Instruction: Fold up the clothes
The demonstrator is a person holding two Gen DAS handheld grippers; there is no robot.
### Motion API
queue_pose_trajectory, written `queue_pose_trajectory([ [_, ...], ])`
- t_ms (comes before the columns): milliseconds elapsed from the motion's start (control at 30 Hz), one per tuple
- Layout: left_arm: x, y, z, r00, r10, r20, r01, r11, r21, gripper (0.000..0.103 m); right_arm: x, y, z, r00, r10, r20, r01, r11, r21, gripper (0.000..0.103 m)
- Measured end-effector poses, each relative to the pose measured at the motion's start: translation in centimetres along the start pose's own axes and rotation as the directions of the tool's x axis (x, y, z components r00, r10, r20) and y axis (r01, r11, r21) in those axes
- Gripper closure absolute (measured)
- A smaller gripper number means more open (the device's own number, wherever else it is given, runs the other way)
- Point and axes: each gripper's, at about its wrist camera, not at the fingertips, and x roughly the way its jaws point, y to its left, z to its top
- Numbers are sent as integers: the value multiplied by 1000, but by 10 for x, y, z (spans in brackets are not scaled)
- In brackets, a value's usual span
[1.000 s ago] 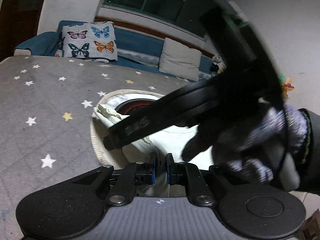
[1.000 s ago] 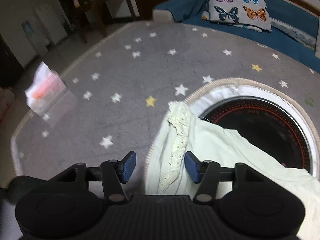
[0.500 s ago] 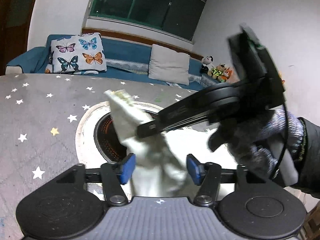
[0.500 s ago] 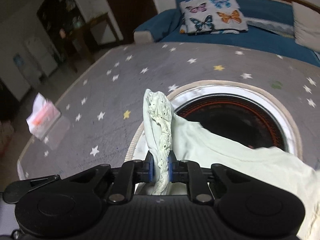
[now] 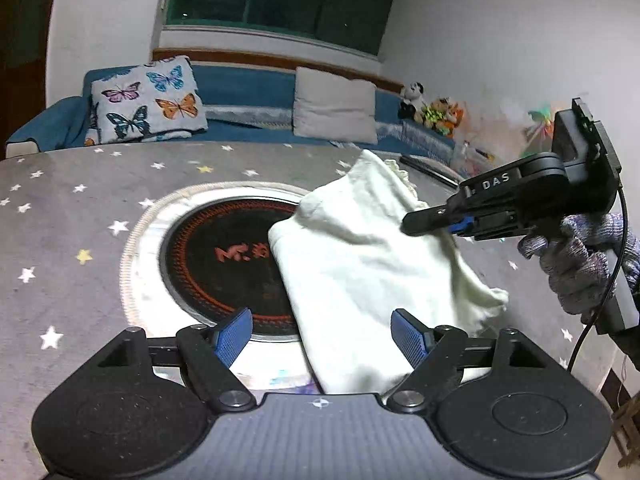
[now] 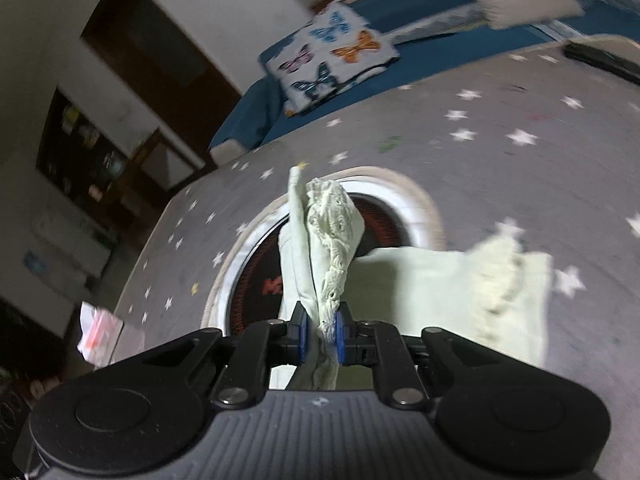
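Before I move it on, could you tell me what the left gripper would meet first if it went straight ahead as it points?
Probably the pale garment, lying between the open left gripper fingers.

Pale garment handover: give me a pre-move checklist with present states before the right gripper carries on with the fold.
1. Right gripper clamped on the pale garment's lace edge: ok.
2. Left gripper released: ok, jaws just opened, pads clear of the cloth, which lies between them.
3. Garment free of snags: cannot tell.
4. Part of the garment lies over the round burner: not ok.
5. Bare star-print table cover beyond the garment: ok.
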Motion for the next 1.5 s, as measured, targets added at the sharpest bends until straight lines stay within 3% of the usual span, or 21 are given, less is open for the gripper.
queue_pose_trajectory([
  [300, 21, -20, -1, 999, 6, -48, -4, 999, 36, 23, -12, -59, -15, 1000, 22, 22, -25, 991, 129, 91],
  [500, 29, -25, 1, 998, 16, -63, -13, 999, 49, 22, -31, -73, -19, 993, 88, 81, -100, 981, 166, 91],
  [800, 43, -38, 0, 995, 9, -96, -2, 997, 76, 22, -27, -111, -32, 994, 72, 85, -91, 966, 240, 91],
  [1033, 52, -45, 1, 994, 10, -112, 0, 996, 91, 22, -28, -113, -32, 995, 24, 96, -43, 980, 193, 85],
  [1267, 60, -51, -1, 992, 7, -128, 8, 993, 114, 22, -62, -106, -29, 981, -34, 189, 9, 991, 133, 82],
  [1400, 63, -57, -4, 990, -4, -138, 24, 990, 141, 22, -87, -80, -35, 980, 25, 197, -29, 999, 18, 82],
  [1500, 64, -60, -7, 989, -6, -145, 29, 987, 157, 22, -92, -61, -49, 986, 62, 153, -52, 996, -69, 82],
])
